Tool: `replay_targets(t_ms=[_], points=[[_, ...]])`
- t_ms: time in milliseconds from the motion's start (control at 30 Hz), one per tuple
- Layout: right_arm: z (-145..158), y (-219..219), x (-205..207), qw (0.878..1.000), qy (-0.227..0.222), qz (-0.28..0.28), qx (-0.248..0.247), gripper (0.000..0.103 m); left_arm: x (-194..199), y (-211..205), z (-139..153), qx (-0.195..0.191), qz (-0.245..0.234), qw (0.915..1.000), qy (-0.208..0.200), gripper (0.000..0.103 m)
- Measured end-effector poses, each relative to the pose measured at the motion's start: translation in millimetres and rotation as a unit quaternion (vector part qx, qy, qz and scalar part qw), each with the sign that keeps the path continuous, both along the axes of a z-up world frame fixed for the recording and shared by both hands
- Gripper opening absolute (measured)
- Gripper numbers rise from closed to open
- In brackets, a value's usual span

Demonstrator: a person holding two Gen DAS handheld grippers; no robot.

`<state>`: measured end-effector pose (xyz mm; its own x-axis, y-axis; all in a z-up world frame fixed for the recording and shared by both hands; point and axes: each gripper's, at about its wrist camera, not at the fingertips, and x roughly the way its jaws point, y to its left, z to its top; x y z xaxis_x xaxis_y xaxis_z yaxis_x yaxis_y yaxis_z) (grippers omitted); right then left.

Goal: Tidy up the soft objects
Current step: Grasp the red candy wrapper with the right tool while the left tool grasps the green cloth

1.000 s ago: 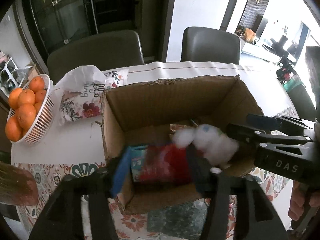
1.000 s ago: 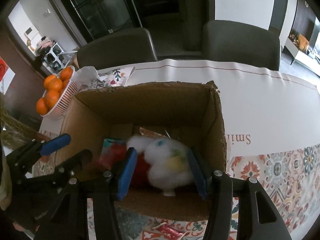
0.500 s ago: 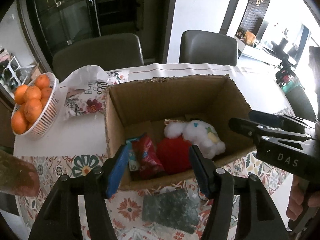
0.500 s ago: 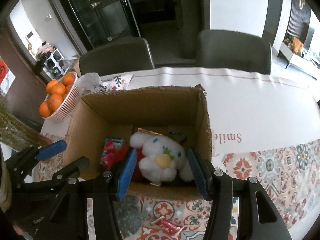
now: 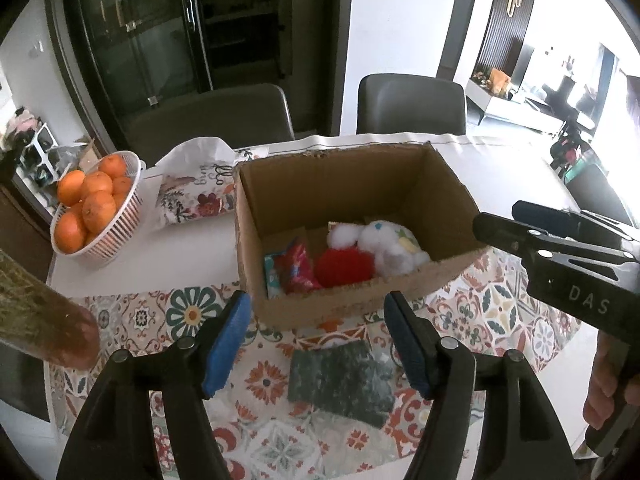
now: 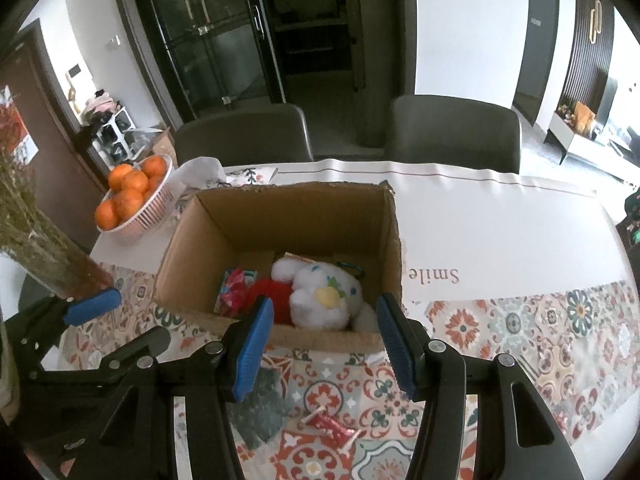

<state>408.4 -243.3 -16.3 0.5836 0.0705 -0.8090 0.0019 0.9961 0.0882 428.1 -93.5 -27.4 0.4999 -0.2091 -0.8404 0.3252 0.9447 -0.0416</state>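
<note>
- Seen from the left wrist view, the left gripper (image 5: 316, 334) hangs above the patterned tablecloth (image 5: 504, 316) just short of the cardboard box (image 5: 344, 184); its jaws are opening and nothing sits between the blue pads (image 5: 228, 334).
- Inside the box lie a white plush toy (image 5: 390, 246), a red pompom (image 5: 344, 268) touching it, and a red snack packet (image 5: 294, 268) against the left wall.
- Still out on the cloth, a dark green scouring pad (image 5: 340, 380) lies flat directly below and between this gripper's fingers, its long axis running roughly across the view.
- The right gripper (image 5: 520, 224) reaches in from the right edge, level with the box's right wall, a hand (image 5: 608, 392) on its handle.
- Now the right wrist view: the right gripper (image 6: 324, 338) hovers over the box's near wall, jaws parted and empty, the plush toy (image 6: 326, 300) visible in the box beyond them.
- The scouring pad (image 6: 260, 408) shows under the left pad, partly hidden; a small red wrapped sweet (image 6: 330, 430) lies on the cloth between and below the fingers.
- The left gripper (image 6: 116, 320) sits at the lower left, beside a vase of dried stems (image 6: 44, 240).
- Judging by this layout, the pad is best placed for the left gripper, which would come straight down and close across its short side; the sweet lies nearer the right.
</note>
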Motion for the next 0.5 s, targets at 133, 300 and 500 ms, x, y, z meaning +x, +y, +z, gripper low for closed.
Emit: replay_targets(t_ms=[133,300,500], points=[[-1.9,1.0,-13.2,1.0,0.0,0.005,-0.006,0.055,-15.7,2.5,-1.8,0.001,0.003,1.0,0.003,0.069],[-12.4,1.3,-24.9,1.0,0.018,0.011,-0.011,0.055,-29.5,5.1,-11.6,-0.003,0.013,0.9997,0.022,0.07],[-32.0,1.5,-37.1,0.999,0.048,0.017,-0.013,0.055,-42.6,7.8,-30.5,-0.011,0.026,0.9979,0.058,0.07]])
